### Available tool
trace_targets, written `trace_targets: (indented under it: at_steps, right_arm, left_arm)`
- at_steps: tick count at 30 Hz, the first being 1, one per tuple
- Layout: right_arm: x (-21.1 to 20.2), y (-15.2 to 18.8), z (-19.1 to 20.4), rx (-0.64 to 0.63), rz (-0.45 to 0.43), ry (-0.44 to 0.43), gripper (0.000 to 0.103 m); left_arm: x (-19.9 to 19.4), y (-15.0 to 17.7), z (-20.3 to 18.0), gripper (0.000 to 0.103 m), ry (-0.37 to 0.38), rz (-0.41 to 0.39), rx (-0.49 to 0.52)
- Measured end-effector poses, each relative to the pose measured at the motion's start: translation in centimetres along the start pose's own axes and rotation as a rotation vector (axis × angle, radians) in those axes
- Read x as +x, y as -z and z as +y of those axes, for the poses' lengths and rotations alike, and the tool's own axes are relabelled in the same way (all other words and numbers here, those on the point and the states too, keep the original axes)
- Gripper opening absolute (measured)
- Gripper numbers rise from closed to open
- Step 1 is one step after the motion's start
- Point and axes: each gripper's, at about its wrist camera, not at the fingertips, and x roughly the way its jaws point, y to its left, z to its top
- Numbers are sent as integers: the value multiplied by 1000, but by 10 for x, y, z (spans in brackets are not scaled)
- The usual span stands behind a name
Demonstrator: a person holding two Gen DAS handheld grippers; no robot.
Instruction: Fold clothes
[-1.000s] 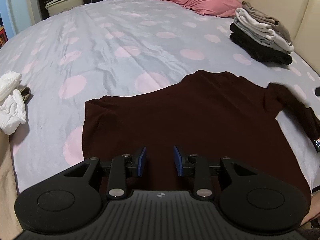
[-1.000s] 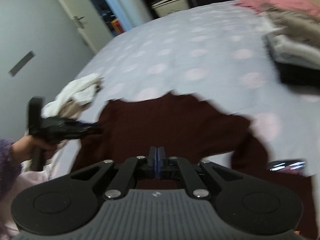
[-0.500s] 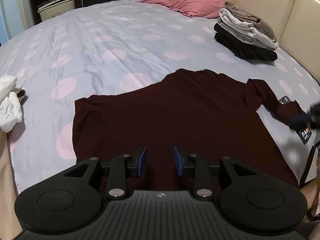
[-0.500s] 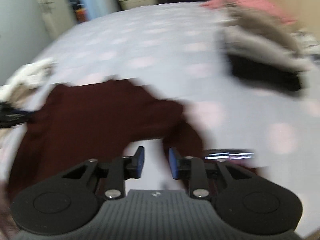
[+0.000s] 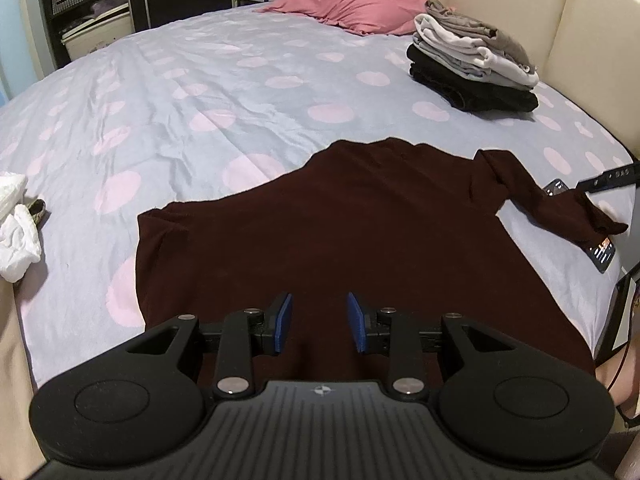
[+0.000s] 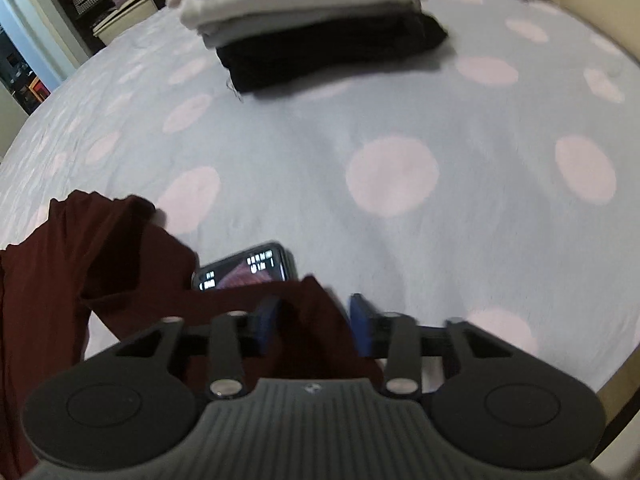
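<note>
On the left, the left gripper (image 5: 319,322) hangs over the near hem of the dark red sweater (image 5: 340,240), its blue pads apart with nothing between them; the cloth lies below them, not pinched. The sweater is spread flat on the spotted bed sheet (image 5: 240,92), body toward the person, neck toward the pillow (image 5: 352,4). Its left sleeve looks tucked in at the shoulder, while the right sleeve (image 5: 544,204) stretches out sideways to the right, its long axis running away from the body and down toward the bed's near right edge.

That sleeve decides the coming move. Its cuff end (image 6: 316,320) lies between the pads of the right gripper (image 6: 316,326), whose jaws are closing; the pads do not yet seem to press the cloth, though blur makes this hard to settle. A phone (image 6: 248,266) lies partly under the sleeve, just beyond the pads. The right hand is plainly the nearer one, and the fold probably runs leftward, across the sweater's body. A stack of folded clothes (image 6: 312,24) sits well beyond.
</note>
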Motion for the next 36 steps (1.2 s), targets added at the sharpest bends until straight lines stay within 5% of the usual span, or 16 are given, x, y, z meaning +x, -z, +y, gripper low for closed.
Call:
trace_targets:
  at_steps: [3,6,19,27,36]
  right_arm:
    - [-5,0,3,-3,-14,-16,9]
    - [-22,4,21,-55,-50,-23,8]
    - [-115,48,171,-300,-200,-345,8]
    - [-110,141,267,-621,-100,-436,8]
    - [-83,199,294,-809,108,-492,7]
  left_arm:
    - [0,1,0,29,-4,1,0]
    - [1,2,-1,29,-5,6,5]
    - [1,1,-11,29,32,8,1]
    - [-5,9,-18,29,45,19,4]
    - [-7,13,-25,29,71,32,10]
